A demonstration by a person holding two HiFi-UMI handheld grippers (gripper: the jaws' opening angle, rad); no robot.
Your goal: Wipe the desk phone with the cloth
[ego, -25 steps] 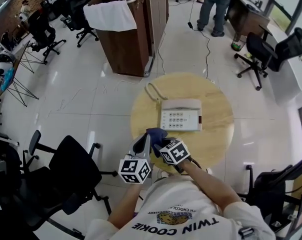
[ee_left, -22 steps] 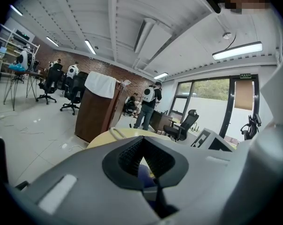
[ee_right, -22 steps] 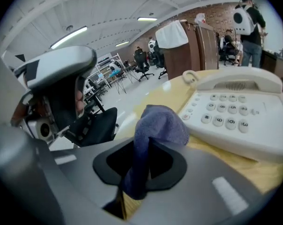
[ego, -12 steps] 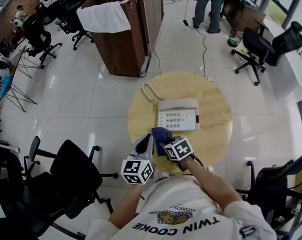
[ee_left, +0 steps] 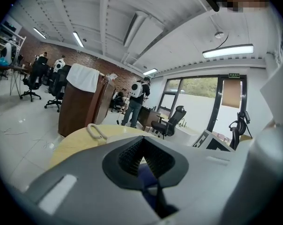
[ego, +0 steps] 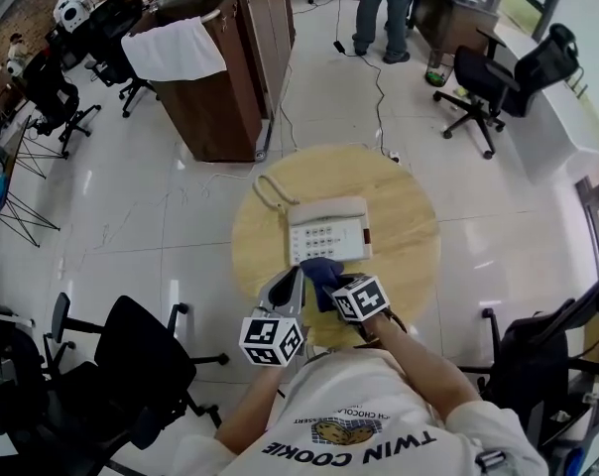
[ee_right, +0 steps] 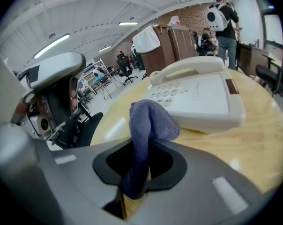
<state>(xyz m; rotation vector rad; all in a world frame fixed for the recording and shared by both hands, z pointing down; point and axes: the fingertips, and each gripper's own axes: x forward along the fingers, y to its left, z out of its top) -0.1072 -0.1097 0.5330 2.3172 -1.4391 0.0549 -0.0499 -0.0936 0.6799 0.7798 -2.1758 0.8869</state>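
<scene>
A cream desk phone [ego: 327,231] with a coiled cord [ego: 268,192] sits in the middle of the round wooden table [ego: 409,226]. My right gripper [ego: 326,284] is shut on a blue cloth [ego: 321,269], which bunches up just in front of the phone's near edge. In the right gripper view the cloth [ee_right: 151,121] rises from between the jaws of my right gripper [ee_right: 137,165], close to the phone [ee_right: 202,100]. My left gripper [ego: 285,291] hovers beside it on the left, over the table's near edge. Its jaws [ee_left: 144,140] look shut and hold nothing.
A brown lectern [ego: 215,107] draped with a white towel [ego: 176,48] stands beyond the table. Black office chairs are at the near left [ego: 131,360] and far right [ego: 478,82]. A person [ego: 379,3] stands at the back. A cable [ego: 379,97] runs across the floor.
The right gripper has carried the cloth from off the phone's front left corner to the middle of its near edge. The left gripper stays alongside. The head camera has shifted.
</scene>
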